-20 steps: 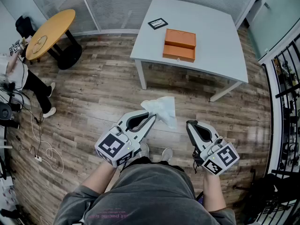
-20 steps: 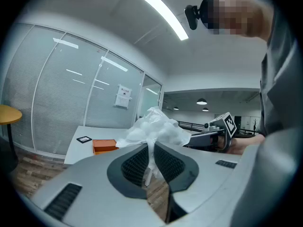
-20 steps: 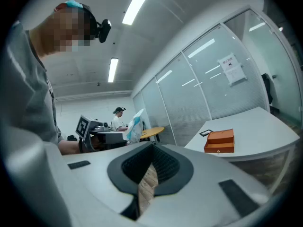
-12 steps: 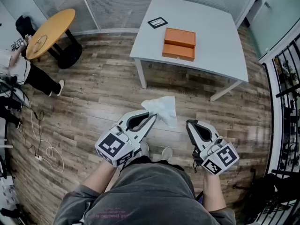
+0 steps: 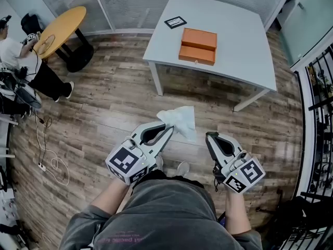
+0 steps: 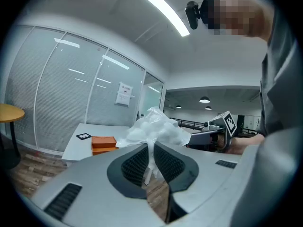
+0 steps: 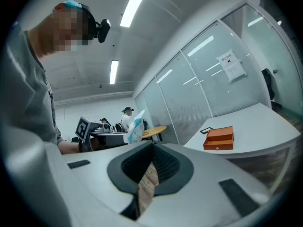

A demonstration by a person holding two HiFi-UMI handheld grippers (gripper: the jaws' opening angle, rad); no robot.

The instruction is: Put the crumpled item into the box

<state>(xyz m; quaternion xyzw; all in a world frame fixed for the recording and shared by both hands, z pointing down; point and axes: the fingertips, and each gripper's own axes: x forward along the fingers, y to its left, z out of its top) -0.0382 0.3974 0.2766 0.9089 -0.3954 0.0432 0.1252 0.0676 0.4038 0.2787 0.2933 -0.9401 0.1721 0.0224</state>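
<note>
A crumpled white plastic item (image 5: 180,120) sticks out of my left gripper (image 5: 169,129), whose jaws are shut on its lower end. In the left gripper view the item (image 6: 154,129) bulges above the left gripper (image 6: 150,151). My right gripper (image 5: 209,136) is held beside it, a hand's width to the right, its jaws together with nothing between them. The orange box (image 5: 197,46) lies closed on the white table (image 5: 234,20), well ahead of both grippers. The box also shows small in the left gripper view (image 6: 103,143) and in the right gripper view (image 7: 218,138).
A black-framed marker card (image 5: 175,22) lies on the white table behind the box. A round yellow table (image 5: 60,29) and a seated person (image 5: 18,61) are at the far left, with cables on the wooden floor (image 5: 104,103). A dark railing (image 5: 318,87) runs along the right.
Both grippers and the crumpled item stay as they were. The person at the far left has shifted and shows more fully now.
</note>
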